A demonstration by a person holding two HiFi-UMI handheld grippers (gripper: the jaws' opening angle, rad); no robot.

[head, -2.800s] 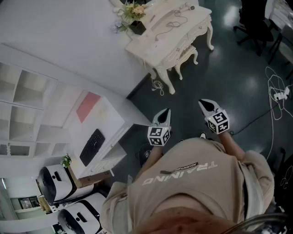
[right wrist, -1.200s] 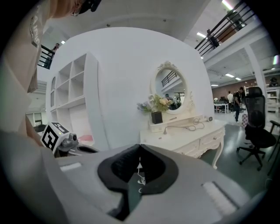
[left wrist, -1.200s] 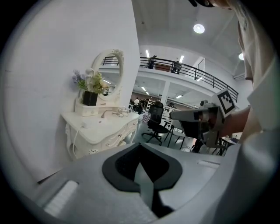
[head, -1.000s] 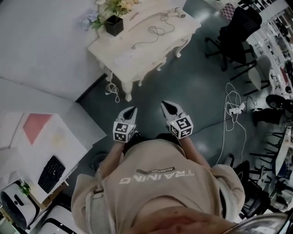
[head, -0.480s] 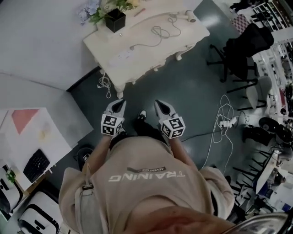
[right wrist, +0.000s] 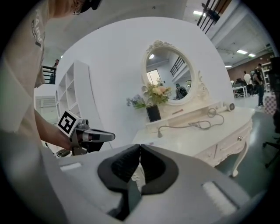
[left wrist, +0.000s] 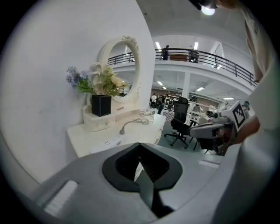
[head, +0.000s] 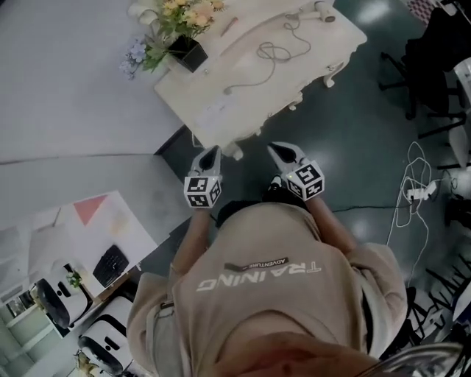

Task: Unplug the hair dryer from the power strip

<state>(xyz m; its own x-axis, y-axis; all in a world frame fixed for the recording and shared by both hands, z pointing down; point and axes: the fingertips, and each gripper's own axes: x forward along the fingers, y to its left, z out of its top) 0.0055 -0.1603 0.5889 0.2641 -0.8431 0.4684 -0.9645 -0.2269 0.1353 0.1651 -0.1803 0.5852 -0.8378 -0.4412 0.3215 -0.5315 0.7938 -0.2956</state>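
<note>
Cream carved-leg dressing table (head: 324, 46) against white wall, oval mirror (right wrist: 168, 72) at its back. Black square pot (head: 185, 53) of pale flowers (head: 173, 16) on tabletop beside mirror. Dark glossy floor (head: 353, 125). Black office chair (left wrist: 179, 119) beyond table. White shelf unit (right wrist: 78, 94) along wall. Black keyboard (head: 110, 263) and pink sheet (head: 88, 210) on white furniture, head view's lower left. Railed upper gallery (left wrist: 197, 54) overhead.

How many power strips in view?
2. One power strip lies on the white dressing table, at the end nearer the flowers. A second power strip, as it seems, lies on the floor to the person's right. Others may be hidden.
</note>
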